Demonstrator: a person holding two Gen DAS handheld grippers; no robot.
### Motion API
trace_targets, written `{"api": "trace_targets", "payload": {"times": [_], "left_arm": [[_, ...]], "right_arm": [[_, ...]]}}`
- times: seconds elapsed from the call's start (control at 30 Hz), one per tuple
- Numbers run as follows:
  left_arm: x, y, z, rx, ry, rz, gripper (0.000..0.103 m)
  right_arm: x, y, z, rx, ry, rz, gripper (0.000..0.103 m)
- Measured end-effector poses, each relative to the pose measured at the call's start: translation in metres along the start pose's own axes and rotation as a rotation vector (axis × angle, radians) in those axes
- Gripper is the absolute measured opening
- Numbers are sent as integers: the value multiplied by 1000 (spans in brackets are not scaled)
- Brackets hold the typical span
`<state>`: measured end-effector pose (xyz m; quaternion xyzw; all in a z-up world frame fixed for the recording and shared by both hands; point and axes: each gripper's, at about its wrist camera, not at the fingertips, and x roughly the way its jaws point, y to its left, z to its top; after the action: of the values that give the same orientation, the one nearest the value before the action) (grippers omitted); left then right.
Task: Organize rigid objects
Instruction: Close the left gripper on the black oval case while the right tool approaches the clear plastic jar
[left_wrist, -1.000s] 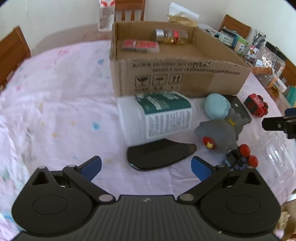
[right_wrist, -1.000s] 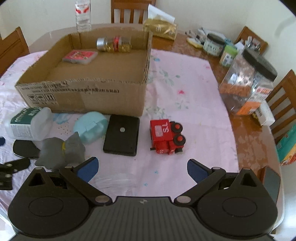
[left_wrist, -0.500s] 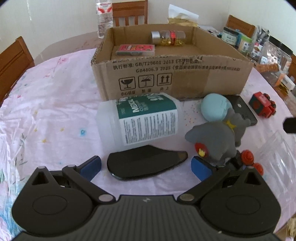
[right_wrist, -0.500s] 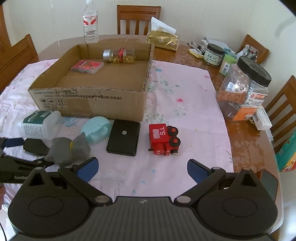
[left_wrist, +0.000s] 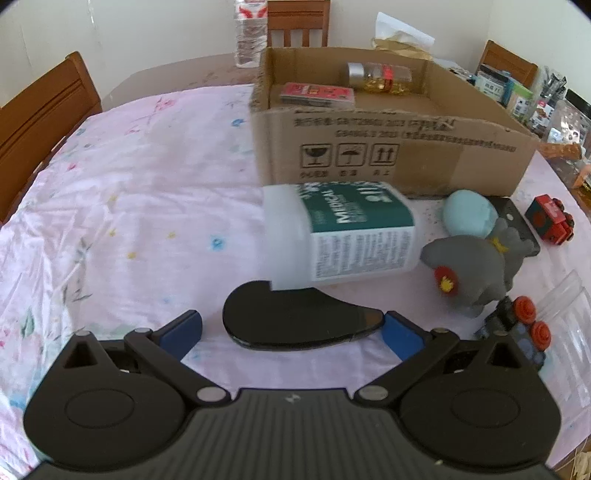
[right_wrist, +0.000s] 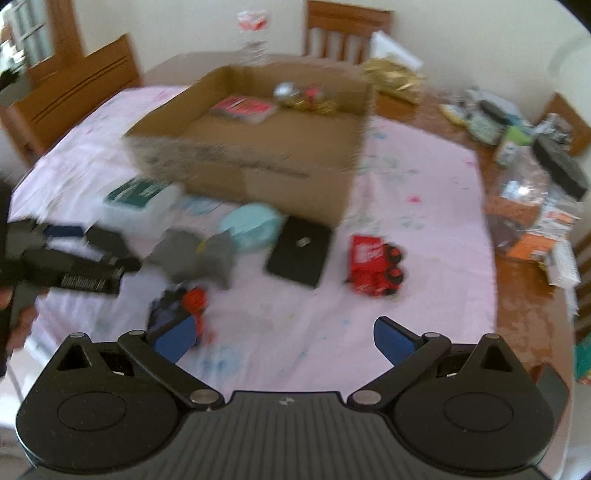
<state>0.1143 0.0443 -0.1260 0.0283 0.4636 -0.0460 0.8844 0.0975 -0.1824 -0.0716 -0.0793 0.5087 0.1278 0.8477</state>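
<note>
My left gripper (left_wrist: 291, 328) is open, its pads on either side of a flat black teardrop-shaped object (left_wrist: 295, 317) on the pink tablecloth. A white medical bottle (left_wrist: 340, 232) lies on its side just beyond it. A grey toy figure (left_wrist: 476, 266), a pale blue case (left_wrist: 469, 218), a black box (left_wrist: 517, 225), a red toy train (left_wrist: 550, 219) and a small dark toy car (left_wrist: 517, 325) lie to the right. The cardboard box (left_wrist: 388, 147) holds a red packet (left_wrist: 317, 92) and a small jar (left_wrist: 380, 75). My right gripper (right_wrist: 284, 336) is open and empty above the cloth, near the red train (right_wrist: 373, 266).
A clear plastic piece (left_wrist: 565, 314) lies at the right edge. Jars and packets (right_wrist: 539, 192) crowd the table's right side. A water bottle (left_wrist: 251, 33) stands behind the box. Wooden chairs (left_wrist: 40, 114) ring the table. The left gripper shows in the right wrist view (right_wrist: 70, 258).
The left gripper has shifted left and closer to the black flat object. The right gripper has swung fast, now blurred, and the dark toy car now shows by its left finger.
</note>
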Motion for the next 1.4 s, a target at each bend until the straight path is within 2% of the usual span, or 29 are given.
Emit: {"api": "trace_targets", "payload": {"times": [0.2, 0.37, 0.53, 0.7, 0.77, 0.97, 1.07, 1.17, 1.4], "left_arm": [[-2, 6, -1, 2, 14, 0, 103], [-3, 8, 0, 8, 18, -3, 103], [-2, 9, 1, 21, 23, -12, 103], [-1, 9, 1, 30, 21, -18, 103], [-1, 9, 2, 33, 20, -20, 103], [-1, 10, 2, 59, 23, -50, 100], [0, 9, 3, 96, 18, -73, 99], [-1, 9, 6, 118, 13, -90, 90], [-1, 10, 5, 132, 15, -97, 90]], "right_arm": [[13, 8, -24, -55, 103, 18, 103], [13, -7, -33, -25, 131, -11, 103], [13, -27, -35, 21, 126, -72, 103], [19, -45, -30, 115, 93, -146, 103], [21, -50, -27, 154, 83, -151, 103], [19, -44, -21, 159, 78, -95, 103], [18, -37, -18, 167, 72, -27, 103], [19, -30, -12, 184, 64, -6, 103], [29, -19, 7, 272, 51, 48, 103]]}}
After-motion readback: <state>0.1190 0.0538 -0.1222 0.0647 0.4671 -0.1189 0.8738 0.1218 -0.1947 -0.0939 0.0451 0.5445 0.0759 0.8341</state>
